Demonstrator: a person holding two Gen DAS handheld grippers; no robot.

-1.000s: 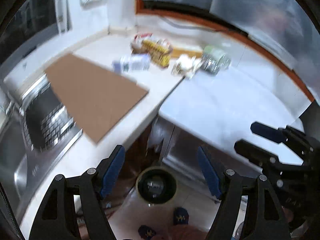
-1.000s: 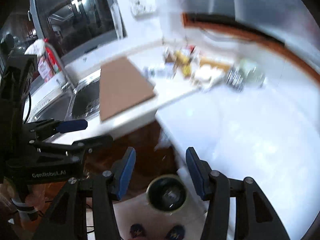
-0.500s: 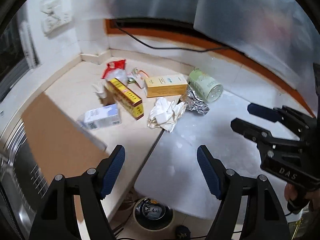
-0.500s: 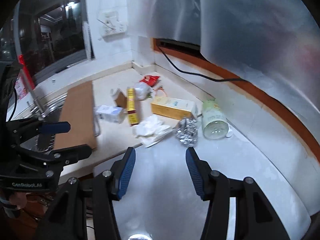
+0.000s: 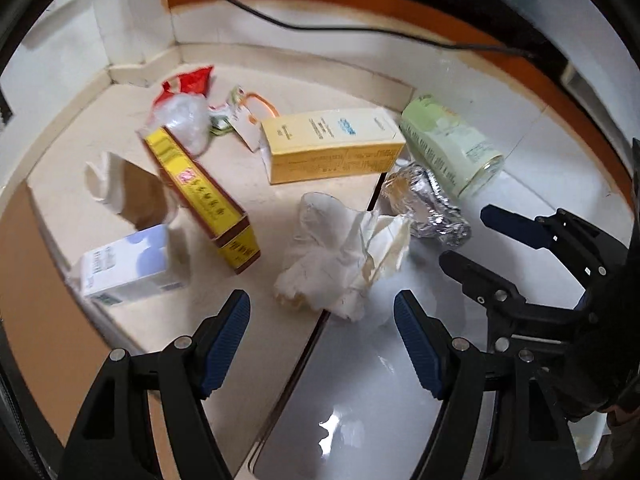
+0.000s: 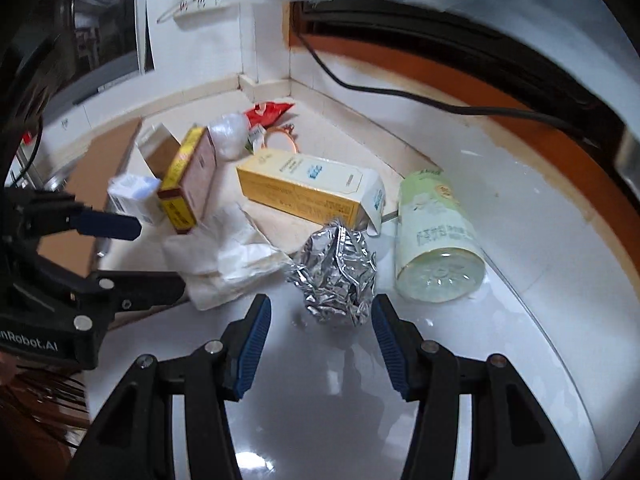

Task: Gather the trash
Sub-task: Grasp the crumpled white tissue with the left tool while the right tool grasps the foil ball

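Observation:
Trash lies in a counter corner. A crumpled white paper (image 5: 344, 256) sits just ahead of my open, empty left gripper (image 5: 322, 332). A foil ball (image 6: 336, 276) sits between the fingertips of my open, empty right gripper (image 6: 320, 332). A green bottle (image 6: 434, 240) lies on its side at the right. A long yellow box (image 5: 332, 144), a red-and-yellow box (image 5: 200, 196), a small white box (image 5: 128, 264), a red wrapper (image 5: 188, 82) and a clear plastic bag (image 5: 184, 120) lie behind. The right gripper also shows in the left wrist view (image 5: 472, 236).
A brown cardboard sheet (image 5: 36, 320) lies at the left. A black cable (image 6: 400, 96) runs along the wall above an orange strip (image 6: 500, 120). The white glossy counter (image 6: 320, 420) spreads under both grippers, with a seam (image 5: 312, 340) to the beige counter.
Both grippers have moved forward and down toward the trash pile. The paper and foil ball are now close in front of the fingers; the floor and the sink are out of view.

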